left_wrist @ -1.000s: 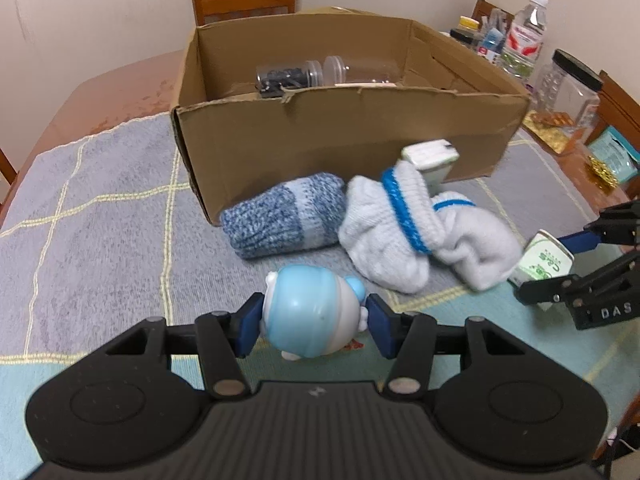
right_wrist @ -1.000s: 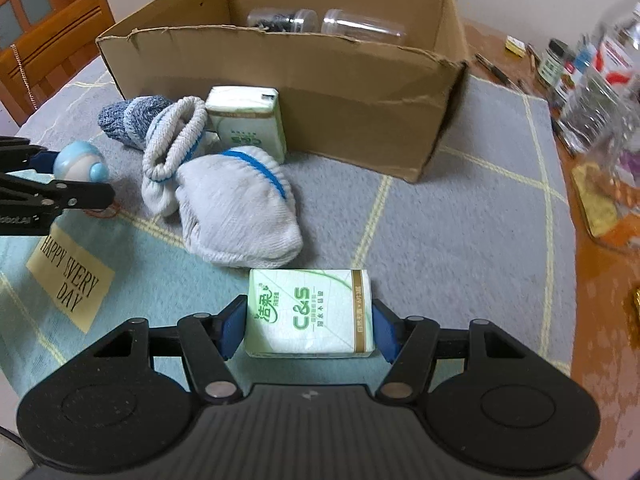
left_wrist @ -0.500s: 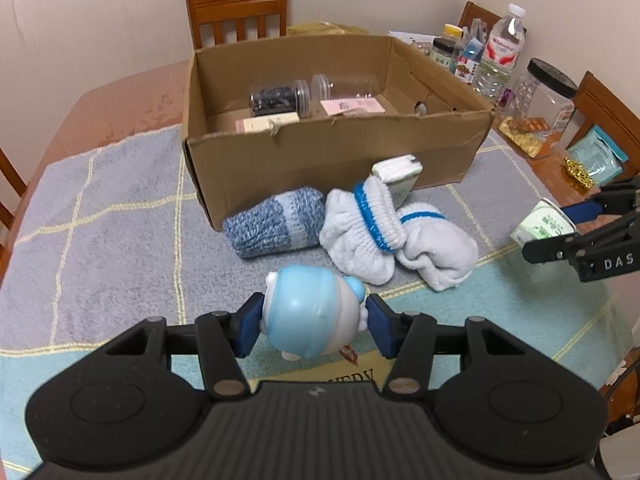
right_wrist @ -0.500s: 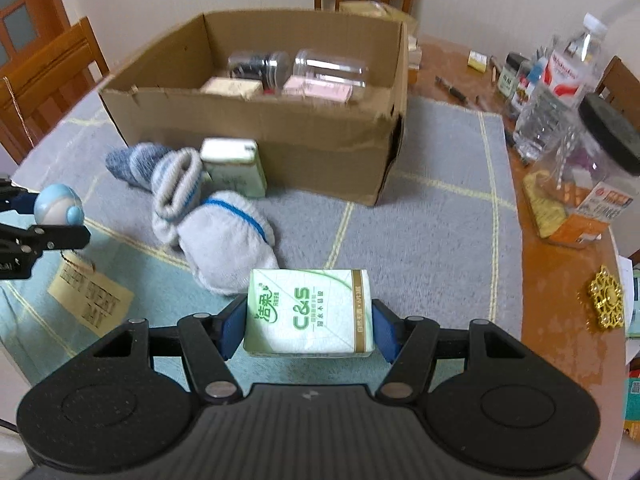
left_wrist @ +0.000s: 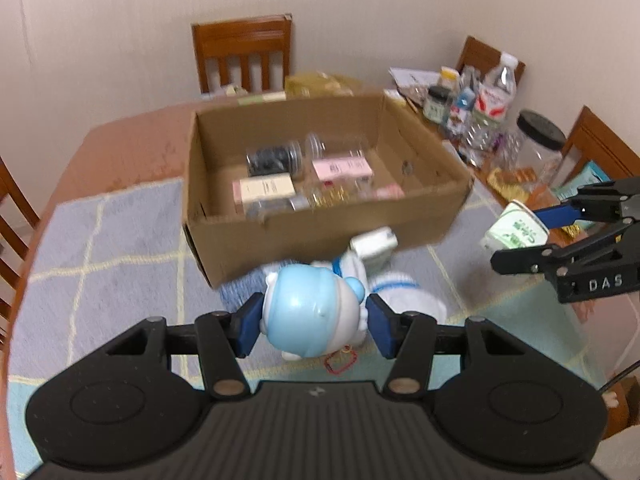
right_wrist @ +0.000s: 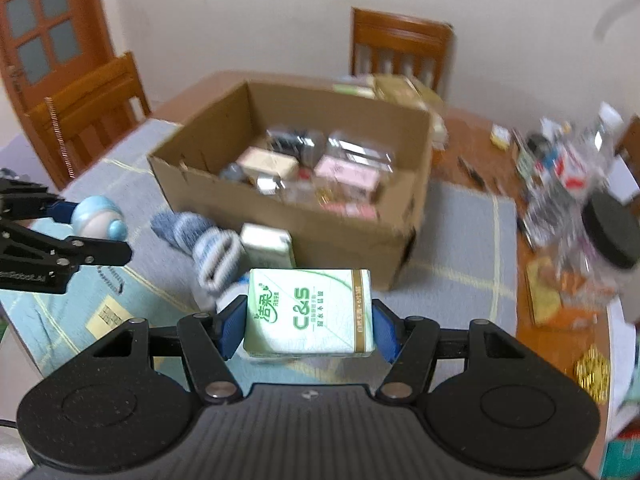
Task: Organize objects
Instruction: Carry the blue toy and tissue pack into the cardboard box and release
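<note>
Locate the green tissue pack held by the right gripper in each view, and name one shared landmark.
Left wrist: tissue pack at right edge, clamped by the right gripper.
Right wrist: tissue pack at lower centre, between the blue pads.
Shared landmark: cardboard box.

A round blue-and-white plastic toy figure (left_wrist: pixel 314 312) hung clamped above the grey checked cloth. A green-and-white C&S tissue pack (right_wrist: pixel 309 314) was held level, label up. Both sat short of the open brown cardboard box (left_wrist: pixel 320 236), beside rolled socks (right_wrist: pixel 200 236).
</note>
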Demonstrator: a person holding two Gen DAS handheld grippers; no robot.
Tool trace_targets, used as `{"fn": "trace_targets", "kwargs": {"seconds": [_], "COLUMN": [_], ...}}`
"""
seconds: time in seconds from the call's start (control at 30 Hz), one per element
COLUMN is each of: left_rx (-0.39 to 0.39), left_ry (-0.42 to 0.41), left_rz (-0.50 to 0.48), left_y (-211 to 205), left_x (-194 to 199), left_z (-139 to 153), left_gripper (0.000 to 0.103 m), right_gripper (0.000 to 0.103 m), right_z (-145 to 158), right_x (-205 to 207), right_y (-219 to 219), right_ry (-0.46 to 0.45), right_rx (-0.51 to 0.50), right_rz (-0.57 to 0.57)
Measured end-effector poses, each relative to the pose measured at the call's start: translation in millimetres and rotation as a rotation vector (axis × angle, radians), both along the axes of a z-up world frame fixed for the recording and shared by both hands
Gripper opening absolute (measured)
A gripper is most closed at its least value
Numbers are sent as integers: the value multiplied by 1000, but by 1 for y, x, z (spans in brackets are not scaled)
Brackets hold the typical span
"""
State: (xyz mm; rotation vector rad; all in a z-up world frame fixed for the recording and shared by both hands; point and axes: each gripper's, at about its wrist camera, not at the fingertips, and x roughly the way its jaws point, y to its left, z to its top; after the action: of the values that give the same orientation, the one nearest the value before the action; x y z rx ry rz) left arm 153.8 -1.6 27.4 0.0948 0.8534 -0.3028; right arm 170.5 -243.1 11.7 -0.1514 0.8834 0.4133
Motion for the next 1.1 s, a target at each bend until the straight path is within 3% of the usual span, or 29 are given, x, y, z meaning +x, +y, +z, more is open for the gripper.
{"fn": "trace_targets", "kwargs": {"seconds": [0.23,0.47,0.73,1.0,1.07,1.1], "left_rx": [8,15,30,34,44,52], "left_ry": [-59,-105,-72,-28,-23,-17], "left_rz": [34,-22,-61,-67,-61,-53], "left_y": [-5,-6,-1,1,1,0], "left_x": [25,81,148,183,186,188], "left_z": [25,38,21,0,-3,-5], "left_gripper": [54,54,54,55,60,75], "right_gripper": [68,69,68,69,69,69], "right_z": [21,35,26,14,11,10], "right_x": [23,58,102,127,132,134], "right_y": [10,23,33,33,33,33], "right_ry": [-55,-97,-61,-32,-25,-23], "right_rx": [24,33,2,-18,-22,-24], "right_rz": [70,44,-13,-47,-50,-50]}}
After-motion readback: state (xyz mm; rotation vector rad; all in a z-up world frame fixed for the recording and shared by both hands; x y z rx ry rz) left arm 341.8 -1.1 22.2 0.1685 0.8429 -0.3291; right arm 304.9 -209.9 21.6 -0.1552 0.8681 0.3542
